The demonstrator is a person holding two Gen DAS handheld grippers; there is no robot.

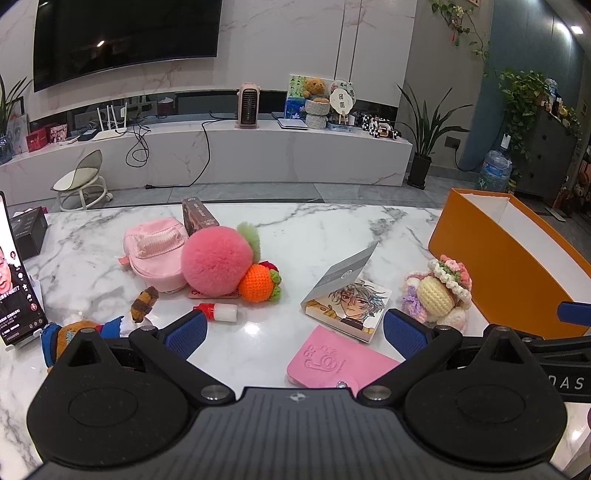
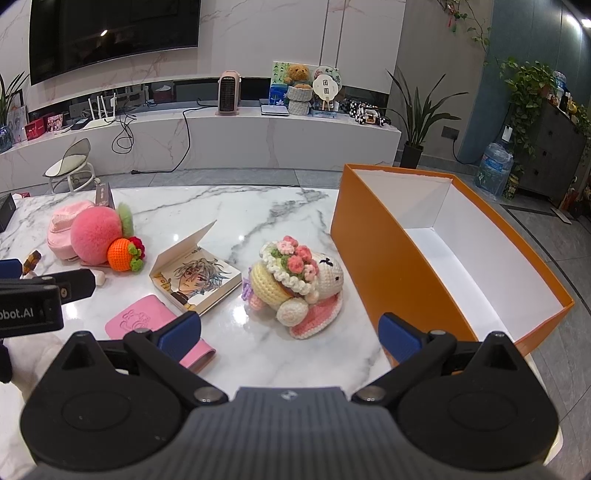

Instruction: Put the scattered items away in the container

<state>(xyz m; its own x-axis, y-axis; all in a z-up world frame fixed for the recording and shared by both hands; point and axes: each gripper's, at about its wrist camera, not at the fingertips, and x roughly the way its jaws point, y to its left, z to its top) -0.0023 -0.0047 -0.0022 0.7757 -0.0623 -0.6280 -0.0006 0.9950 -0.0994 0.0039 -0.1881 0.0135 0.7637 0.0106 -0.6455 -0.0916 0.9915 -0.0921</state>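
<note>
Right wrist view: right claw spread wide, empty, angled down at crochet bunny beside empty orange box, likely first pick; left claw also released over bench clutter

Even indoor light, sharp focus, strong fisheye bend at the edges

Both views are moderately bright and a little cool, lit from overhead: ceiling lamps show as white spots on the blue-grey wall and as a small reflection in the dark television. The glossy marble table throws back soft glare patches, one near its middle. Shadows under the toys are faint and short. Straight lines such as the cabinet ledge bow outward, and the corners fall to black. Nothing looks motion-blurred.
</note>
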